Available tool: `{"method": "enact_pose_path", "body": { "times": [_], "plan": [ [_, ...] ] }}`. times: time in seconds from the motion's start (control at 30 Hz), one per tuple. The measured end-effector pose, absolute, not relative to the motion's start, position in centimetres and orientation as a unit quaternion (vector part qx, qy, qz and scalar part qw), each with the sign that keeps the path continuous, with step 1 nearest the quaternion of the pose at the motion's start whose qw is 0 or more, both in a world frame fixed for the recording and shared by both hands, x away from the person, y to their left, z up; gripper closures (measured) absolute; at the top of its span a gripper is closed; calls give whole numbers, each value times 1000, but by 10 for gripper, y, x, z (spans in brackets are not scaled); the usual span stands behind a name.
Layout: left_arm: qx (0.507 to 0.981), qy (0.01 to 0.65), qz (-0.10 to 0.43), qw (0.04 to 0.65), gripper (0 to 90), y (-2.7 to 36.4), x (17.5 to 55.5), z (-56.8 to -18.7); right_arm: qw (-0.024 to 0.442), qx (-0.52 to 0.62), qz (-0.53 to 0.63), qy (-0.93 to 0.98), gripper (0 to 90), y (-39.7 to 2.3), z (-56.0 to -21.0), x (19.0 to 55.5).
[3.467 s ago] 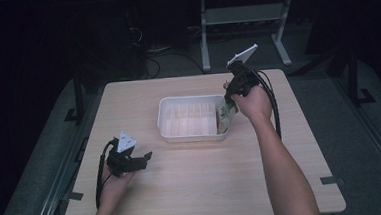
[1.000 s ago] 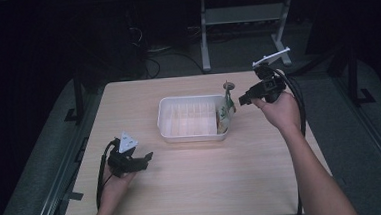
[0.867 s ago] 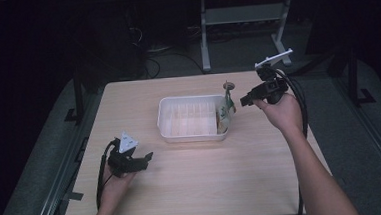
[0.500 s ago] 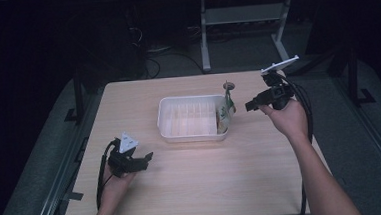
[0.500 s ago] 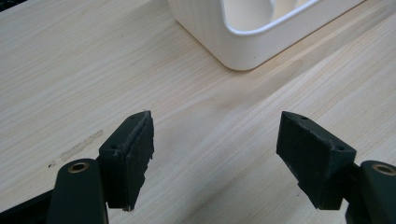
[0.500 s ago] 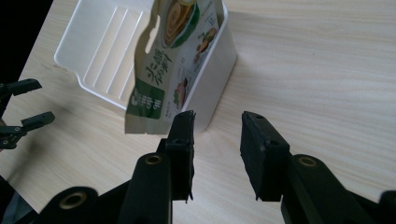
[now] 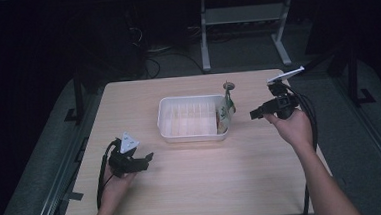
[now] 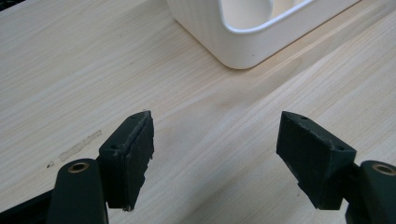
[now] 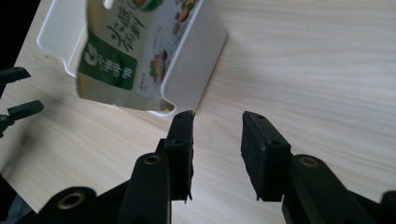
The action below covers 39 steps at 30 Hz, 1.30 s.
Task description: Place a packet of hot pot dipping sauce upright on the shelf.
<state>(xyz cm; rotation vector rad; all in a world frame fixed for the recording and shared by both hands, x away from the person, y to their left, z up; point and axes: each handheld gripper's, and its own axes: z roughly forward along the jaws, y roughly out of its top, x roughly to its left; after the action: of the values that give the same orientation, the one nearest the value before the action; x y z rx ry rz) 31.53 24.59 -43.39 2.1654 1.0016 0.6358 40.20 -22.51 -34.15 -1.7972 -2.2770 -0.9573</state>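
Note:
A white plastic tray (image 7: 191,118) sits mid-table. A green-and-white food pouch (image 7: 225,108) stands at its right end, leaning on the wall and rising above the rim. My right gripper (image 7: 256,114) hovers just right of the tray, open and empty, pointing at the pouch. In the right gripper view the jaws (image 9: 217,135) stand apart just short of the pouch (image 9: 130,51) and the tray's wall (image 9: 191,70). My left gripper (image 7: 146,158) rests on the table at front left, open and empty; in its own view the gripper (image 8: 215,144) faces the tray's corner (image 8: 243,42).
The wooden table (image 7: 208,186) has bare surface in front of and around the tray. Behind it on the dark floor stand a metal frame (image 7: 243,19) and loose cables (image 7: 161,64). The left gripper's fingers (image 9: 14,93) appear far off in the right gripper view.
My right gripper let go of the pouch at the tray's right end and drew back to the right, open. The pouch stays leaning in the tray. The left gripper has not moved.

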Motion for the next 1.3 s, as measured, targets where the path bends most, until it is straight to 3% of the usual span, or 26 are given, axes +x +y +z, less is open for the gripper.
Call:
{"method": "enact_pose_path", "body": {
  "times": [1.3],
  "plan": [
    [831,378,245,325,269,242,315,-435,80,-598,-324,-729,593,-258,-408,368]
  ]
}}
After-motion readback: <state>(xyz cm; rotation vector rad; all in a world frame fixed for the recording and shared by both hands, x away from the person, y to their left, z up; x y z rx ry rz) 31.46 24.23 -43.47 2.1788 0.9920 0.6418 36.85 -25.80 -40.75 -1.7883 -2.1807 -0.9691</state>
